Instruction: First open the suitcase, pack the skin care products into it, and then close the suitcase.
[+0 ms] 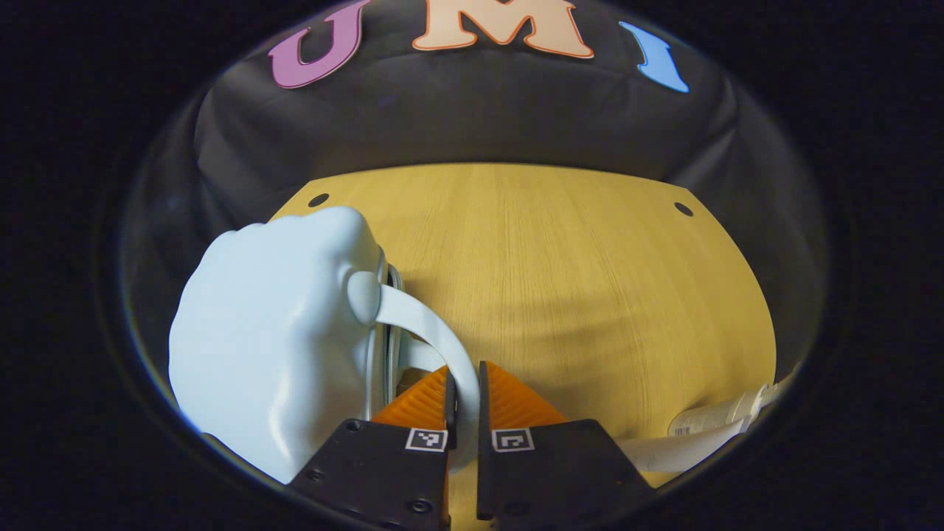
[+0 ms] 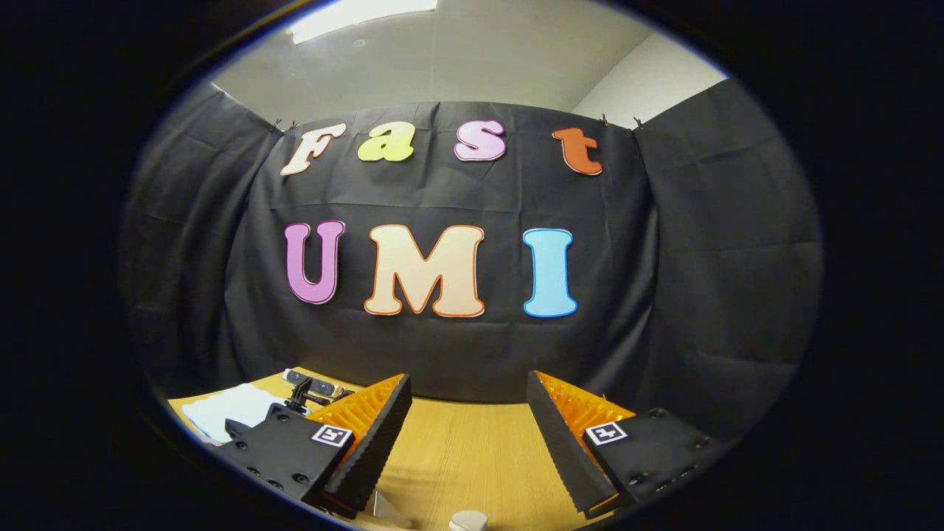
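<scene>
Two fingers of the left hand-held gripper (image 1: pixel 463 402) pinch the handle (image 1: pixel 431 332) of the pale blue suitcase (image 1: pixel 273 346) lying on the bench (image 1: pixel 560 273) in the left gripper view, likely to steady or shift it before opening; a white tube (image 1: pixel 712 428) lies near the bench's right edge. In the right gripper view, the right hand-held gripper (image 2: pixel 468 435) hangs spread wide and empty above the bench, apparently waiting, with the suitcase (image 2: pixel 228 405) at far left.

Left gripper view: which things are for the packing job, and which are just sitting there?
For the job:
pale blue suitcase
its handle, pinched in the left tool
white skin care tubes

Just there:
wooden table
black cloth wall
</scene>
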`<state>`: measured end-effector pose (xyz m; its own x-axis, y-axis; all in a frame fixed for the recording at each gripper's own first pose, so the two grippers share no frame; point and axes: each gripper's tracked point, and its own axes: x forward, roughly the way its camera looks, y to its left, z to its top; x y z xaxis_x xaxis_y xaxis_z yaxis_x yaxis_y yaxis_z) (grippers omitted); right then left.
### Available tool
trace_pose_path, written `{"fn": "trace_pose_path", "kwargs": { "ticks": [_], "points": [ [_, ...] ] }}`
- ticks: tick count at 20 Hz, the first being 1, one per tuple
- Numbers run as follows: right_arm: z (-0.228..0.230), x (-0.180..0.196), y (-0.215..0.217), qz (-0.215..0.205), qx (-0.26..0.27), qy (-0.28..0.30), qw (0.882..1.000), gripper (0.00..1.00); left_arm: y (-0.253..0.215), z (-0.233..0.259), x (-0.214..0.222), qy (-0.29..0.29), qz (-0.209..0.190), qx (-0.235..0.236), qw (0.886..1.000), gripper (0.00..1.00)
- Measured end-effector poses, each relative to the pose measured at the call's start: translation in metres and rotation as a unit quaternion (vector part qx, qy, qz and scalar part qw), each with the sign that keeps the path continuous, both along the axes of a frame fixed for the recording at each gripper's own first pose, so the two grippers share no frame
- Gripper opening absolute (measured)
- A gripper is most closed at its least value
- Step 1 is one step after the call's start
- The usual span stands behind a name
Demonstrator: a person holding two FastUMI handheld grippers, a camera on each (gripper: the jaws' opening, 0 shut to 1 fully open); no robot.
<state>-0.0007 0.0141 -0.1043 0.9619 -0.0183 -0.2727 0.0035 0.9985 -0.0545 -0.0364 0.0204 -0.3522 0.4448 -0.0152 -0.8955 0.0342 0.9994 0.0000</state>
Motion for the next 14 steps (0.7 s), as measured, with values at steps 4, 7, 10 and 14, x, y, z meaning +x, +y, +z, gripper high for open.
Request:
{"fn": "trace_pose_path", "kwargs": {
  "ticks": [4,7,10,14],
  "points": [
    [-0.002,0.002,0.012,0.016,0.005,0.0,1.0,1.0,0.003,0.033,0.006,-0.025,-0.006,-0.009,1.0,0.0],
    [-0.002,0.003,0.026,0.031,0.012,-0.002,0.999,1.0,0.006,0.056,0.007,-0.028,-0.013,-0.029,0.999,0.0],
    [-0.005,0.003,0.037,0.042,0.015,-0.002,0.999,1.0,0.01,0.085,0.008,-0.038,-0.021,-0.055,0.998,0.0],
    [-0.01,0.004,0.055,0.054,0.022,0.003,0.998,0.98,0.038,0.131,0.019,-0.07,-0.028,-0.057,0.995,0.0]
  ]
}}
